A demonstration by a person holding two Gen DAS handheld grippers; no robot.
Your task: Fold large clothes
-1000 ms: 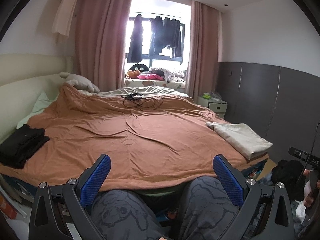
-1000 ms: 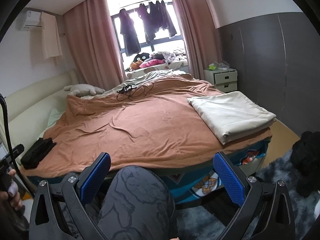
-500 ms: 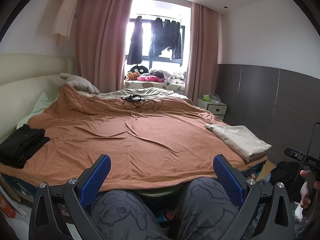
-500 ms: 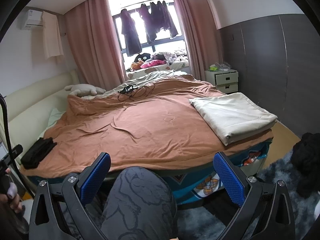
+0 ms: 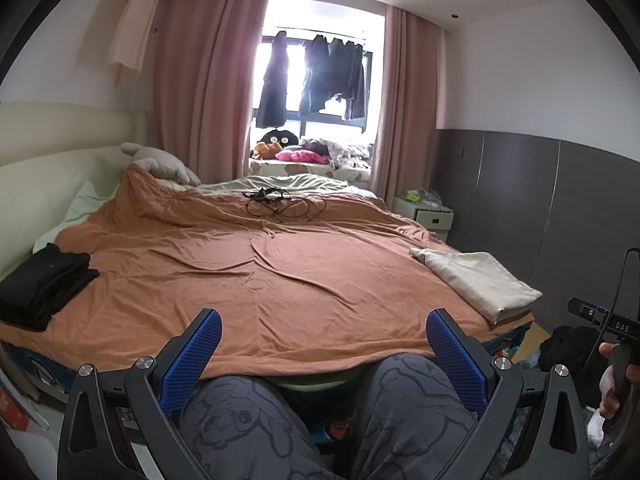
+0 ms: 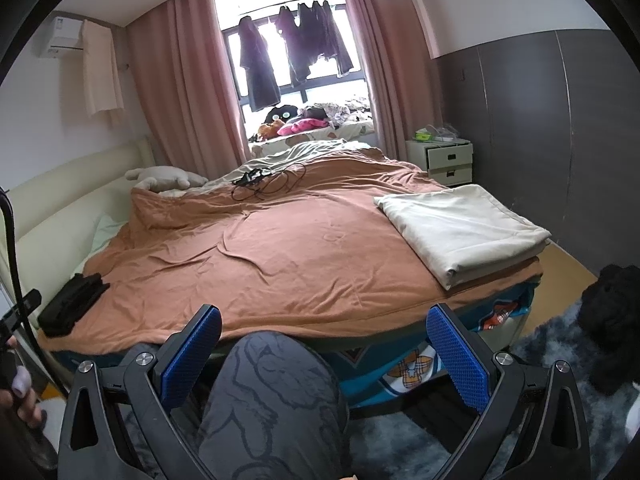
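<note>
Left wrist view looks across a wide bed covered by a rumpled rust-orange blanket (image 5: 280, 272), with the left claw (image 5: 324, 354) held low in front of it, its blue-padded fingers (image 5: 192, 352) spread wide and gripping nothing. Under the claw sit the person's knees in grey cartoon-print trousers (image 5: 248, 424), pressed up to the foot of the bed. A folded stack of black clothes (image 5: 40, 284) rests on the blanket's left edge, near the cream padded headboard (image 5: 48, 176). At the right corner lies a folded cream-white cloth (image 5: 480, 280), flat on the blanket. A tangle of black cable (image 5: 280, 204) lies far up the bed, just before the window where dark garments (image 5: 320, 76) hang between pink curtains (image 5: 208, 80). A pale plush toy (image 5: 160, 162) rests by the headboard.

From the right wrist view, the right claw (image 6: 324, 354) is likewise spread apart and empty, with one knee between its fingers. The cream cloth (image 6: 460, 228) is nearer here, at the bed's right corner, well apart from the black stack (image 6: 72, 304). A white bedside drawer unit (image 6: 440, 160) stands beyond it. A dark heap (image 6: 612, 320) lies on the shaggy grey rug (image 6: 552, 344) to the right, perhaps clothing, though I cannot be sure.
</note>
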